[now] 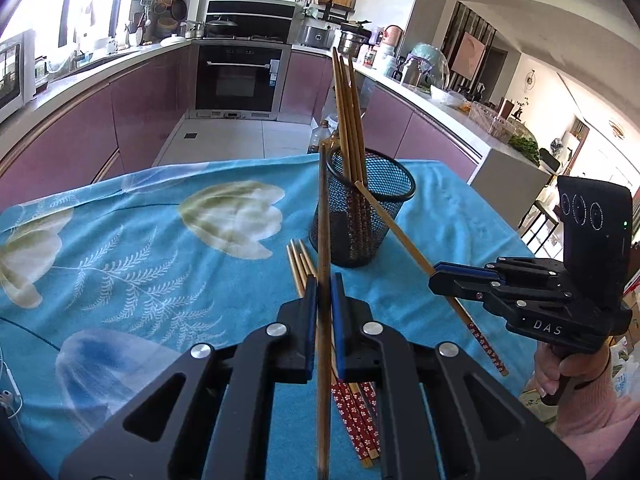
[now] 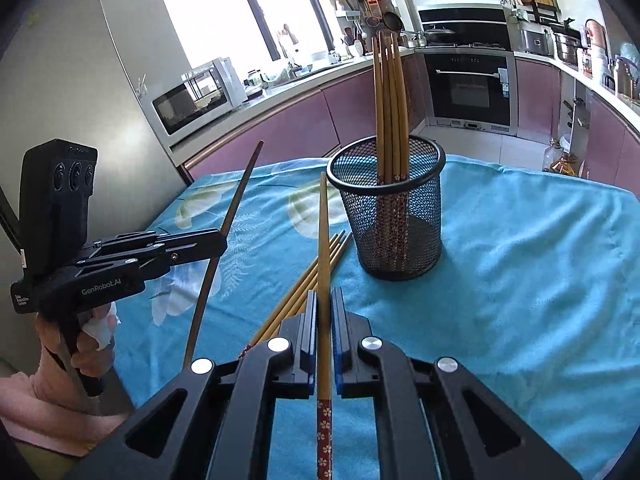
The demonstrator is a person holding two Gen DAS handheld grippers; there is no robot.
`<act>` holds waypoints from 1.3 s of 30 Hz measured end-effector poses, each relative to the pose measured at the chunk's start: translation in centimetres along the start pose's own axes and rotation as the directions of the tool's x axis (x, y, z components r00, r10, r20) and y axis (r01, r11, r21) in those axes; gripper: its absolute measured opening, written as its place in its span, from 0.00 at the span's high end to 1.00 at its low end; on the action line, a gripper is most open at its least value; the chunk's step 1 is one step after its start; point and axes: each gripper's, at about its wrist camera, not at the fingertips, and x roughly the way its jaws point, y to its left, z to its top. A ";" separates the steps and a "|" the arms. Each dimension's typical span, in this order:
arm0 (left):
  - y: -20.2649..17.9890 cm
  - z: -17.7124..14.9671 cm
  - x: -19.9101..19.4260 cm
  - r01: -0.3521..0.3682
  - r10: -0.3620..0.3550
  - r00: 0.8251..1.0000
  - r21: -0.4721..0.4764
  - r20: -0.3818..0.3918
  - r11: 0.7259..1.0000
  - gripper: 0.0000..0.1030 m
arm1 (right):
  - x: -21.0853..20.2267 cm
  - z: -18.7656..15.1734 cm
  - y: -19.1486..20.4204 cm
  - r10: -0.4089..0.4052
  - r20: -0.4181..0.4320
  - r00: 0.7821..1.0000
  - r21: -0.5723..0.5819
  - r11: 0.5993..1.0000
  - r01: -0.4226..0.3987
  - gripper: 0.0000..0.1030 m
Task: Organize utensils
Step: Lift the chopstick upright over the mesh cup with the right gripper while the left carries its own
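In the left wrist view, our left gripper (image 1: pixel 324 296) is closed on a single dark chopstick (image 1: pixel 323 240), which rises between the blue pads with its tip level with the rim of the black mesh cup (image 1: pixel 362 220); we judge it is held near upright so it can drop straight in. The cup stands on the blue flowered cloth over the desk (image 1: pixel 140 240) and already holds a bunch of chopsticks (image 1: pixel 348 112) leaning against its far wall, handles down. Three or so loose chopsticks (image 1: pixel 300 264) lie on the cloth just under our left gripper, their red patterned ends towards us. To the right, our right gripper (image 1: pixel 438 276) is clamped on a light chopstick (image 1: pixel 404 236) whose thin end slants up to the cup's rim; whether it touches the rim we cannot tell. In the right wrist view, that same right gripper (image 2: pixel 324 300) pinches its light chopstick (image 2: pixel 324 240) about midway, red flowered handle towards the camera, thin end pointing at the cup (image 2: pixel 396 216), apparently lined up for insertion. The loose chopsticks (image 2: pixel 316 276) lie beneath it, beside the cup. At left, our left gripper (image 2: pixel 218 240) holds the dark chopstick (image 2: pixel 228 220) tilted, well apart from the cup.
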 end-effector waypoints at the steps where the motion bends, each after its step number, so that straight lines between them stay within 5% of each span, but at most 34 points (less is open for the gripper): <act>1: -0.1 0.1 -0.3 0.006 -0.006 1.000 0.001 0.007 1.000 0.93 | -0.3 0.1 0.1 0.002 0.008 1.000 -0.001 1.000 -0.001 0.94; 39: -2.2 10.8 -4.8 0.134 -0.131 0.964 0.002 0.230 0.991 0.93 | -6.0 10.3 -1.0 -0.010 0.303 0.953 -0.064 0.997 0.031 0.94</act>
